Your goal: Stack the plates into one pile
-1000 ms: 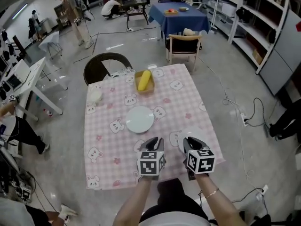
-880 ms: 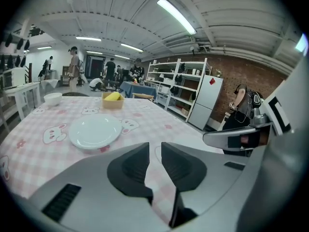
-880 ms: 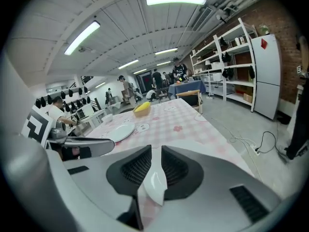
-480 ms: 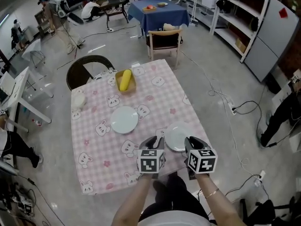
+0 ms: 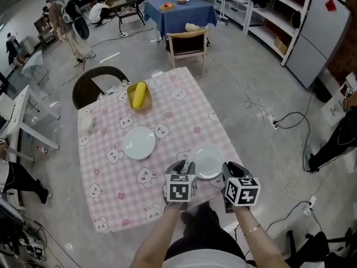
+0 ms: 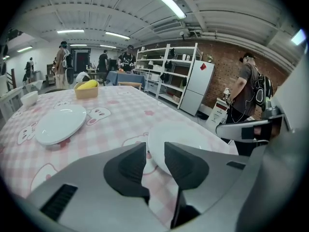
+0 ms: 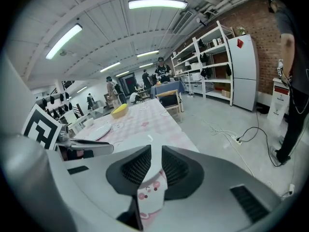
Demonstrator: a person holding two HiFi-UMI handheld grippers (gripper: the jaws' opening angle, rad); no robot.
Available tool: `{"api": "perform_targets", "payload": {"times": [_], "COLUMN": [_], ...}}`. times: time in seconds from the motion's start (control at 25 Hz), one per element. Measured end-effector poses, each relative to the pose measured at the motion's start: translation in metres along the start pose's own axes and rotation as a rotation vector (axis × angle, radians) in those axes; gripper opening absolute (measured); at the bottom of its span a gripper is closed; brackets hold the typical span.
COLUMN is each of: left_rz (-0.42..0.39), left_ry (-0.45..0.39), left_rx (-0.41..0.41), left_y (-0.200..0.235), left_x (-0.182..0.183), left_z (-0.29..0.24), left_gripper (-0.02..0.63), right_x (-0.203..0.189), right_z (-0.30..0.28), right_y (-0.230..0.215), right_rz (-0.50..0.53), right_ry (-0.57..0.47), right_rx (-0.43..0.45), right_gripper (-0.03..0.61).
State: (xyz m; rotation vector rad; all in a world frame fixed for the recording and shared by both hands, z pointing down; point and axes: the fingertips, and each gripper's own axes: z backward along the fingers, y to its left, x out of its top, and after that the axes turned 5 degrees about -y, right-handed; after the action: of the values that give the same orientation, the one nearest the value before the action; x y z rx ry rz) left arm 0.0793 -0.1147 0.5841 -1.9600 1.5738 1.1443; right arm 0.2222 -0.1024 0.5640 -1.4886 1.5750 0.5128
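My left gripper (image 5: 182, 166) stands wide open, its jaws having just been opening. Nothing is pinched: through the gap I see only the rim of the near plate (image 5: 207, 159) and the pink-check tabletop (image 5: 184, 116), just past the tips. My right gripper (image 5: 230, 168) has its jaws a narrow slot apart, with that same plate's edge and the tabletop visible through the slot and neither pad pressing on it. The near plate lies flat, between the two grippers and just ahead of them. The second plate (image 5: 139, 143) lies ahead and to the left of my left gripper, well apart from the first, with bare tabletop between them. Farther ahead on that side sit a tan tray (image 5: 129, 96) holding a yellow object (image 5: 139, 94) and, further left, a small white bowl (image 5: 85, 121). A dark chair (image 5: 92, 85) stands at the far edge. The tabletop covering is printed with rabbit faces. The marker cube (image 5: 179, 190) on each gripper carries black-and-white square patterns.
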Motion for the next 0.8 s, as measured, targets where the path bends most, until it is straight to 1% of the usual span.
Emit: {"api": "perform_targets", "payload": {"times": [0.24,0.36,0.64,0.8], "left_rz": [0.012,0.032,0.058,0.071], "left_ry": [0.064,0.094,0.122,0.129], "left_rx": [0.028,0.034,0.039,0.028], "left_y": [0.003,0.003,0.000,-0.002], "left_x": [-0.010,-0.012,-0.012,-0.012], "left_z": [-0.006,-0.011,-0.020,-0.022], "left_gripper": [0.130,0.130,0.130,0.113], "right_x": [0.000,0.002,0.002,0.001], "right_z": [0.002,0.001,-0.007,-0.009], "right_y": [-0.008,-0.011,-0.016,-0.016], "right_rz": [-0.019,-0.019,-0.022,-0.014], "right_ry": [-0.007,-0.003,0.001,0.008], "right_rx": [0.000,0.005,0.013,0.013], "right_gripper": [0.075,0.075,0.075,0.075]}}
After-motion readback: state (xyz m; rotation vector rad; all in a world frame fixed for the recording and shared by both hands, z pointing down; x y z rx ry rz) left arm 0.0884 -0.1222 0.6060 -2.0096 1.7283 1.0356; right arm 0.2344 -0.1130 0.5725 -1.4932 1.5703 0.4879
